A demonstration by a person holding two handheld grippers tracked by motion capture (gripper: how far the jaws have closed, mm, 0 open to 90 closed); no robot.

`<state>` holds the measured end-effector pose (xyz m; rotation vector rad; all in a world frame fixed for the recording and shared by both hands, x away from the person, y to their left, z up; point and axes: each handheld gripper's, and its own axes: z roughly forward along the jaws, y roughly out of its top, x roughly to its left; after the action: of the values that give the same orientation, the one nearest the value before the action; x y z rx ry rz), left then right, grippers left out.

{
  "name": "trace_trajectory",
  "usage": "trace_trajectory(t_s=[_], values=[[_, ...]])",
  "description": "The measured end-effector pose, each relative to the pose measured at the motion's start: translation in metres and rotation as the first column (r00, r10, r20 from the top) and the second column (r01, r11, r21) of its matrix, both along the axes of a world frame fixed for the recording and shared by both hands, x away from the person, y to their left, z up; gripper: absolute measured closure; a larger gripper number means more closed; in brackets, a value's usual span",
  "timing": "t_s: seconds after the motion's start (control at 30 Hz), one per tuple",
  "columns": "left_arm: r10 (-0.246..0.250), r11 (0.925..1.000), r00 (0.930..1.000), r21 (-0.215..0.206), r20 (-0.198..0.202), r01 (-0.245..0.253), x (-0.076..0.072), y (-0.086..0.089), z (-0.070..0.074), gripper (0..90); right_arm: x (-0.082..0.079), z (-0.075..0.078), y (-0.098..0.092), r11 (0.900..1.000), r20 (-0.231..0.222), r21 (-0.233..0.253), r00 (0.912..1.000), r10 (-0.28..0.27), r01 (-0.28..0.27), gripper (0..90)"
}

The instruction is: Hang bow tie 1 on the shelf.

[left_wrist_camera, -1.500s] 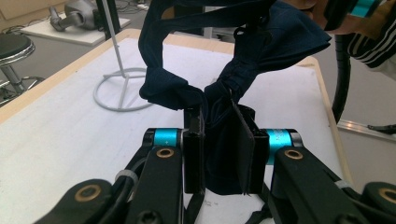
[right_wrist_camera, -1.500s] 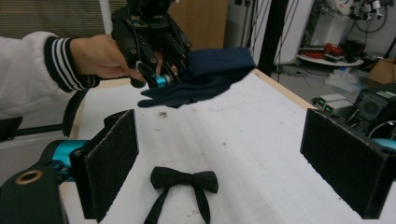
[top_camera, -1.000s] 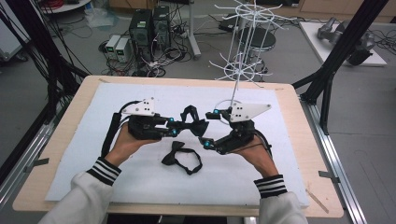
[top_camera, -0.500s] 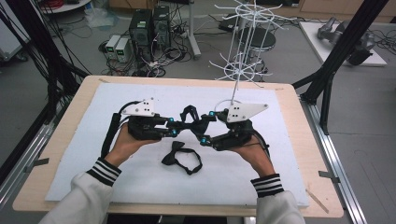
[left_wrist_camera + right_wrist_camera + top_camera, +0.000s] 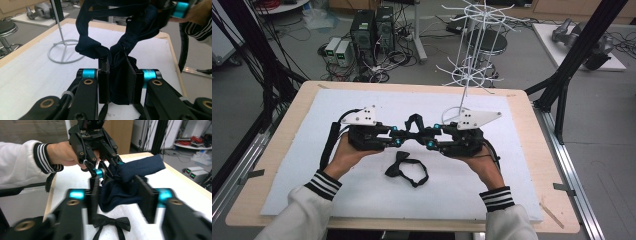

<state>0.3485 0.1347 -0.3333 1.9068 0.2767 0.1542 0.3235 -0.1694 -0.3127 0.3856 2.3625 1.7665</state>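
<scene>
Navy cloth, a dark bow tie (image 5: 414,131), hangs between the two grippers above the middle of the white mat (image 5: 302,175). The left gripper (image 5: 396,138) is clamped on one end; in the left gripper view the fabric is bunched tightly between its narrow jaws. The right gripper (image 5: 432,138) faces it from the other side. In the right gripper view its jaws stand wide with cloth lying between them, so it looks not yet closed on the piece.

Step in hand, as I judge it: a two-handed hold or hand-over of the navy tie, lifted clear of the mat. The next move calls for the right jaws to close on the free end without dragging it out of the left grip.

A second black bow tie (image 5: 404,167) lies flat on the mat just nearer the person, below the grippers. The white wire rack (image 5: 468,55) stands at the far right of the mat, near the right gripper. Open mat to left and right; table edges well apart from the work.
</scene>
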Motion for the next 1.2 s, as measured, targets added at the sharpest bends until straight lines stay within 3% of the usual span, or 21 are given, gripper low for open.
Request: trace_trajectory(t_s=[0.03,0.1,0.23,0.63,0.67,0.7,0.73,0.8,0.93,1.0,1.2], values=[[0.003,1.0000,1.0000,-0.004,-0.002,-0.003,0.000,0.000,0.000,74.7,0.000,0.000,0.000,1.000,0.000,0.000,1.0000,0.000,0.000,67.9],[0.008,0.9999,1.0000,-0.012,-0.002,-0.008,0.000,0.001,0.000,74.7,0.002,-0.002,-0.001,1.000,-0.032,0.011,0.9995,-0.010,0.010,77.8],[0.008,1.0000,1.0000,-0.005,0.001,-0.008,0.000,0.001,0.000,74.7,0.003,-0.003,-0.002,1.000,-0.064,-0.001,0.9979,-0.012,0.012,81.2],[0.006,0.9996,1.0000,-0.029,-0.008,-0.006,0.000,0.003,-0.002,71.4,0.000,-0.002,0.000,1.000,-0.036,-0.009,0.9993,-0.009,0.009,82.3],[0.010,0.9995,0.9999,-0.028,-0.004,-0.011,0.000,0.003,-0.002,65.8,0.000,-0.002,0.000,1.000,-0.028,-0.011,0.9996,-0.007,0.006,82.3],[0.026,0.9992,0.9997,-0.030,-0.001,-0.026,0.000,0.003,-0.002,65.8,0.000,-0.002,0.000,1.000,-0.028,-0.011,0.9996,-0.007,0.006,82.3],[0.042,0.9986,0.9991,-0.033,0.003,-0.041,-0.001,0.004,-0.002,55.4,-0.001,-0.001,-0.001,1.000,-0.015,-0.016,0.9999,-0.003,0.003,82.3],[0.064,0.9972,0.9976,-0.041,0.026,-0.063,-0.001,0.004,-0.002,45.6,-0.002,-0.001,-0.002,1.000,-0.006,-0.015,0.9999,-0.010,0.010,82.3],[0.113,0.9876,0.9928,-0.114,0.038,-0.108,-0.002,0.008,-0.002,16.1,-0.002,0.000,-0.006,0.999,0.014,-0.013,0.9993,-0.036,0.036,82.3],[0.140,0.9828,0.9889,-0.129,0.049,-0.133,-0.002,0.011,-0.002,11.6,-0.003,0.002,-0.009,0.999,0.021,-0.002,0.9987,-0.047,0.047,82.3],[0.165,0.9770,0.9845,-0.147,0.060,-0.155,-0.003,0.021,-0.005,10.8,-0.005,0.005,-0.016,0.997,0.053,0.018,0.9955,-0.079,0.078,82.3]])
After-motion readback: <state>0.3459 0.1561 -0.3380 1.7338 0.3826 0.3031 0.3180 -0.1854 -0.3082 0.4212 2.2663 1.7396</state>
